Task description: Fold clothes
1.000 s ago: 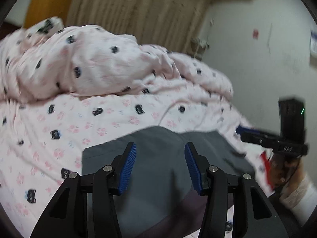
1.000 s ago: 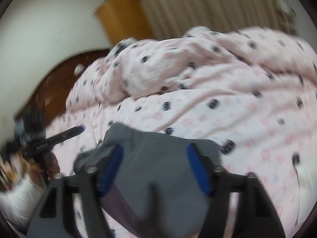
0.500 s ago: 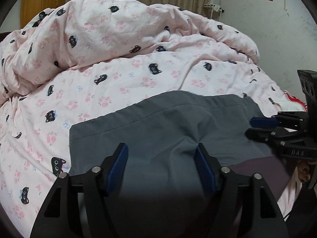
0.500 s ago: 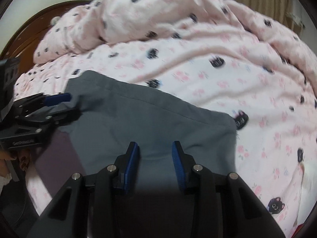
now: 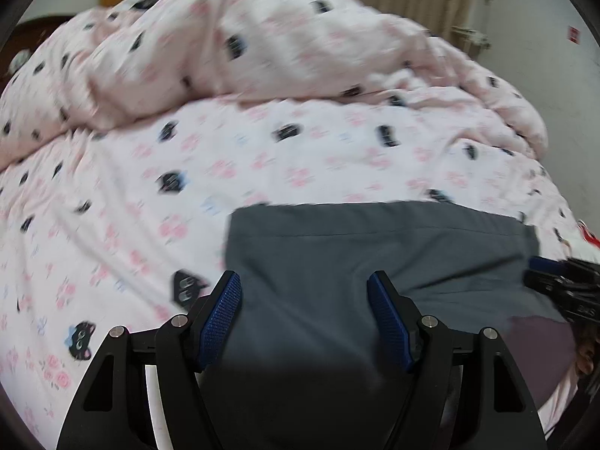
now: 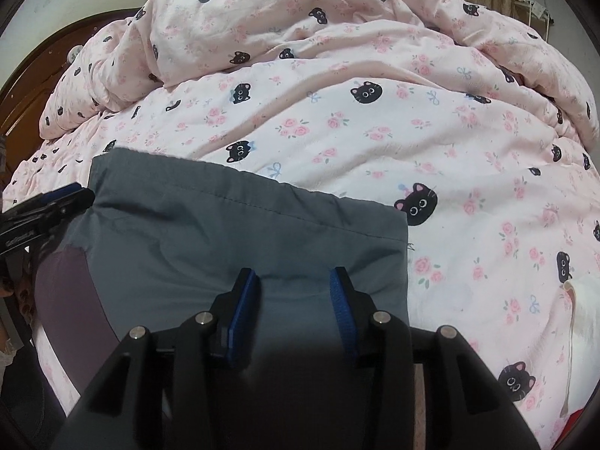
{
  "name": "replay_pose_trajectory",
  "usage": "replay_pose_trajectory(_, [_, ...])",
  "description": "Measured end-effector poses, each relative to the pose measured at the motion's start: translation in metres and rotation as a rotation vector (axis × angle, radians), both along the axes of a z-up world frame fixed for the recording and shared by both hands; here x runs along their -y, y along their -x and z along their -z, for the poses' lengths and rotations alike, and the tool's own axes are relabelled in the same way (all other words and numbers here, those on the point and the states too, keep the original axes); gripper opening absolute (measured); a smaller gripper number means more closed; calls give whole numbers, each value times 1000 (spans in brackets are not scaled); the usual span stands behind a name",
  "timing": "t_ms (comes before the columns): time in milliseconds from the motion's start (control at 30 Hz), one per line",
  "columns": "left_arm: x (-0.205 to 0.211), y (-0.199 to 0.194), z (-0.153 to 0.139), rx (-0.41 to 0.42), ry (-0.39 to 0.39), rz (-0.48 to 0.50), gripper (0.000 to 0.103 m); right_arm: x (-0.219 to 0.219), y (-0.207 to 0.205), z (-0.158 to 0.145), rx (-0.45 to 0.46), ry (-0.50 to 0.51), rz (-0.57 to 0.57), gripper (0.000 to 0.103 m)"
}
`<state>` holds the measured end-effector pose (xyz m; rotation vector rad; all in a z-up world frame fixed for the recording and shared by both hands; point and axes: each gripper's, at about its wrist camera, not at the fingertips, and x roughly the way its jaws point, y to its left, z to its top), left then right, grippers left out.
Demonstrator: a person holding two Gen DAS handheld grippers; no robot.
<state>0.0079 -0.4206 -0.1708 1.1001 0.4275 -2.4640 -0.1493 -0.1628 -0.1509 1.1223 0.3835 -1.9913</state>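
Observation:
A grey garment [image 5: 375, 262] lies flat on the bed, its hemmed edge away from me; it also shows in the right wrist view [image 6: 243, 240]. A purple-grey layer [image 6: 63, 292] shows under it at one side. My left gripper [image 5: 305, 311] is open and empty, hovering over the garment's near part. My right gripper [image 6: 296, 300] is open with a narrower gap, over the garment near its right edge. Each gripper appears in the other's view, the right one [image 5: 562, 288] and the left one [image 6: 45, 210], both at the garment's side edges.
The bed is covered by a pink sheet [image 6: 450, 172] with black cat faces and roses. A bunched quilt [image 6: 300, 22] of the same print lies at the back. A dark wooden headboard [image 6: 33, 71] is at the left. A white cloth [image 6: 585, 307] lies at the right.
Both grippers dropped from above the bed to just over the flattened garment. The left view shifted left in the last half second. The right gripper's gap narrowed compared with a second ago.

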Motion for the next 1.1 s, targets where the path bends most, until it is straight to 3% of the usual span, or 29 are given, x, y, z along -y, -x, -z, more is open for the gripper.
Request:
replay_pose_trajectory(133, [21,-4,7,48,7,-90,65,1,0,1,2,0,2,42])
replay_pose_trajectory(267, [26,-23,-16,-84,-12,-130,65,0,1,0,3,0,7,44])
replay_pose_trajectory(367, [1,-34,-42,-211,37,-62,65,-1,2,1,4,1,11,46])
replay_pose_trajectory(500, [-54,-41,-63,-301,132,68,65,-1,2,1,5,3,15,46])
replay_pose_trajectory(633, [-104,-25,-60,-284,221,141,65,-2,2,1,4,5,19,47])
replay_pose_trajectory(767, [-125,-2,-35,-172,261,183,65,-2,2,1,5,7,20,48])
replay_pose_trajectory(933, [-119,3,-11,-139,186,194,68,-2,1,1,5,1,21,49])
replay_pose_trajectory(1100, [-122,8,5,-111,190,193,71,-4,2,0,19,13,33,53])
